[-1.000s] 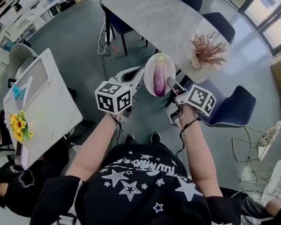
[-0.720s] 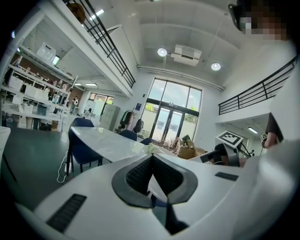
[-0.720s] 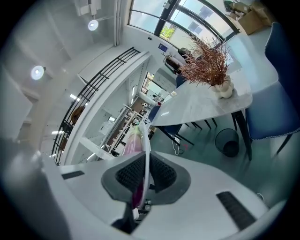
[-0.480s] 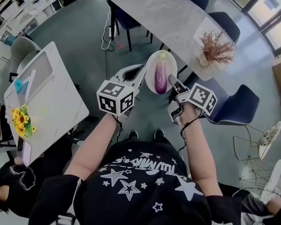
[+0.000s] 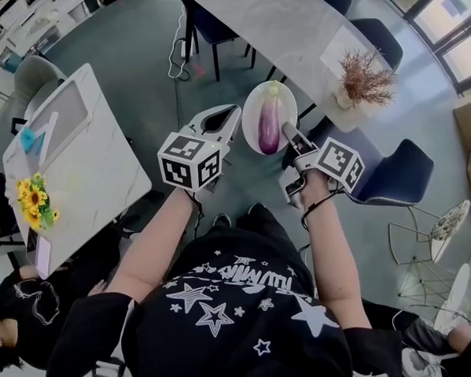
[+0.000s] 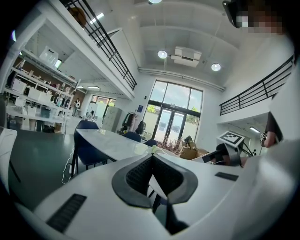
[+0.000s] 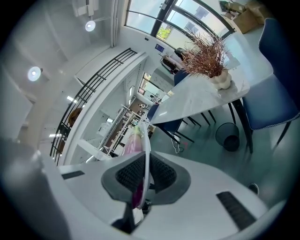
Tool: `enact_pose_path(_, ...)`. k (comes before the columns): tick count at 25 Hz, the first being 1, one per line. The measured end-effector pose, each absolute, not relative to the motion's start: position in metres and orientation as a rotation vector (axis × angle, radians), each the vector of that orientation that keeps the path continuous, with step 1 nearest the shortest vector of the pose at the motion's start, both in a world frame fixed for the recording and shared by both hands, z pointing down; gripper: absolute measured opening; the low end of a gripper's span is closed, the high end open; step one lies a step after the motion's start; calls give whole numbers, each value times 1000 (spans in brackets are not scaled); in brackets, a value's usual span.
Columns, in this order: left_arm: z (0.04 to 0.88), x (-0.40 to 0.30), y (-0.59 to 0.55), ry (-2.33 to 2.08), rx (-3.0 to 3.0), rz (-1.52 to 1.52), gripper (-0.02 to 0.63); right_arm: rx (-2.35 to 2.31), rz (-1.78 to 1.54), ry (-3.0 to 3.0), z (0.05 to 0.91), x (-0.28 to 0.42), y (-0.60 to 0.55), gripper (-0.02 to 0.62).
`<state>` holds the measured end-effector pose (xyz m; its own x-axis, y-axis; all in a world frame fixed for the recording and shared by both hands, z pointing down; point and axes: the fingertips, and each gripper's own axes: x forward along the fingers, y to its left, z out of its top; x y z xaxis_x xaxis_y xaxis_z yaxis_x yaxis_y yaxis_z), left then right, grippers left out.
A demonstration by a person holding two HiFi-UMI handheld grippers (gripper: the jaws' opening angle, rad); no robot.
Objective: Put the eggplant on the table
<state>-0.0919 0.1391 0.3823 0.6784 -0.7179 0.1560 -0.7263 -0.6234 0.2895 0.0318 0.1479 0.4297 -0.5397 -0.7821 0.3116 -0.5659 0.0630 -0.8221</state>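
The right gripper [image 5: 286,132] is clamped on the rim of a white plate [image 5: 252,104] carrying the eggplant [image 5: 269,124], held in the air beside the table [image 5: 283,29]. The left gripper [image 5: 235,118] has its jaws together at the plate's opposite rim.

In your right gripper view the plate [image 7: 146,140] stands edge-on between the jaws, so you see only a pink strip of the eggplant [image 7: 131,144] beside it, its lower end lost behind a jaw. In the head view the long table [image 5: 268,20] runs off the top edge. Your right gripper [image 5: 286,130] covers the plate's right rim. The frame cuts the person [image 5: 25,291] at lower left.
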Motion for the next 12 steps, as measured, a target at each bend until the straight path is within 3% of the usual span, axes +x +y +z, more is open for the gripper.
enact_pose_path(12, 388, -95, 124, -1167, 2557, 68, 8, -1351, -1500, 2112, 437, 28, 128, 25)
